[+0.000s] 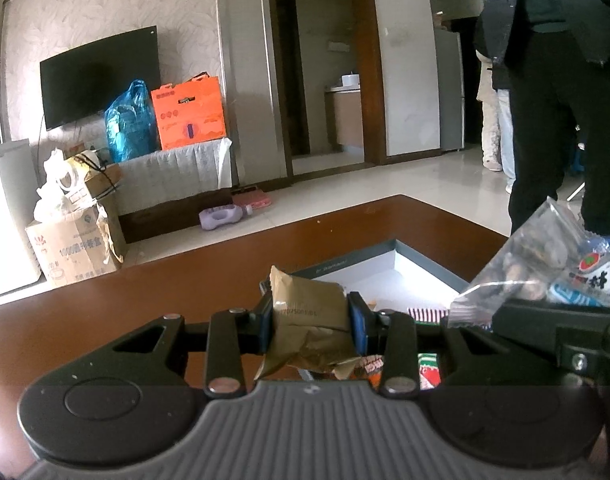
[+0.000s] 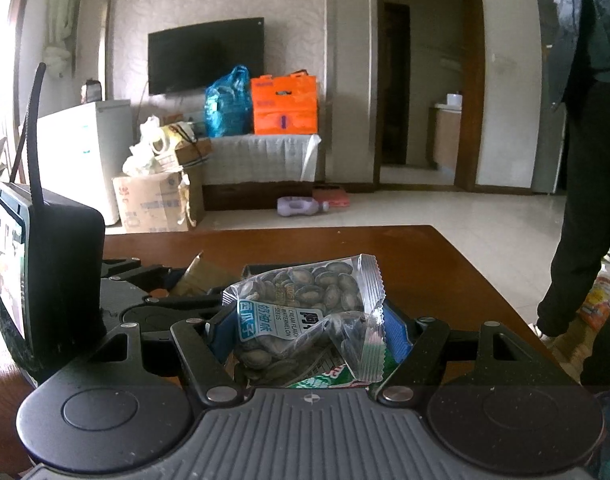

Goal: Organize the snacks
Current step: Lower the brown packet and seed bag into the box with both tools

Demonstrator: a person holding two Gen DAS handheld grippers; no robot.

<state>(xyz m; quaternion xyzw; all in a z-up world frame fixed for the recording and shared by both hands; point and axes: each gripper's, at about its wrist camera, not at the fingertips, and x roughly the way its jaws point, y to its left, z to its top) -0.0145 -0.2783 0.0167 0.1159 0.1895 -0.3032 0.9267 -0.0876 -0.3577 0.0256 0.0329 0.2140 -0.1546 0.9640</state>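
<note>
The left claw [image 1: 311, 322] is clamped on a gold-brown snack packet [image 1: 309, 312], its blue pads pressing the packet's two sides; the packet stands roughly upright between them with its crumpled lower end hanging below. This claw is held level, pointing forward over the brown counter [image 1: 185, 292], just short of an open grey box [image 1: 385, 276] with a white inside that sits toward the counter's far right corner. More snack wrappers [image 1: 425, 368] in red, green and white show beneath the claw.

The right claw [image 2: 305, 332] is closed on a clear bag of watermelon seeds [image 2: 305, 304], gripped at its lower part, the top of the bag tilting away. It is held level just beside the left claw, whose black body and the screen mounted on it [image 2: 45, 288] fill the left of the right wrist view. In the left wrist view the seed bag [image 1: 545, 272] is raised at the right edge.
</note>
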